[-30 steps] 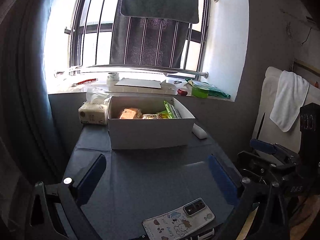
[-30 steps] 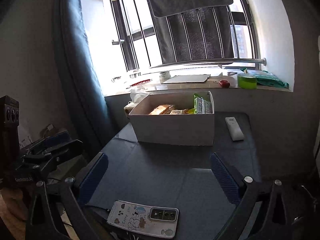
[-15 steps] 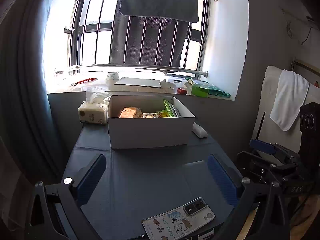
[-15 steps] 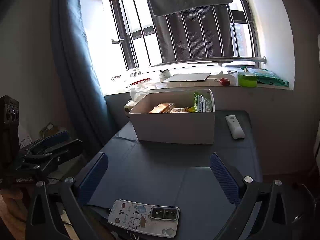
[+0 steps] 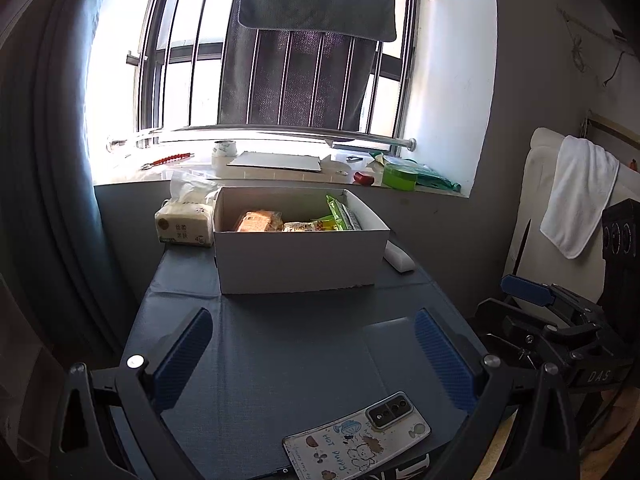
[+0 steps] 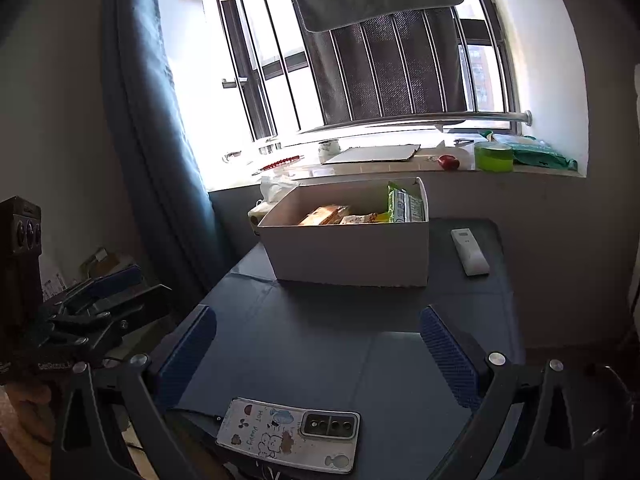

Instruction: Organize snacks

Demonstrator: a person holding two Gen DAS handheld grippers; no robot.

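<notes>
Dark table by window; L tongs & R tongs level above near edge, spread wide, empty, facing snack box

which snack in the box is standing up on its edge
The green packet, leaning against the box's right-hand wall; the orange-brown pack and the yellow ones beside it lie low.

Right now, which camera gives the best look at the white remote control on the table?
The right wrist view: the white rectangular remote control lies fully in sight beside the white cardboard box. In the left wrist view the box hides most of it, leaving one end showing.
</notes>
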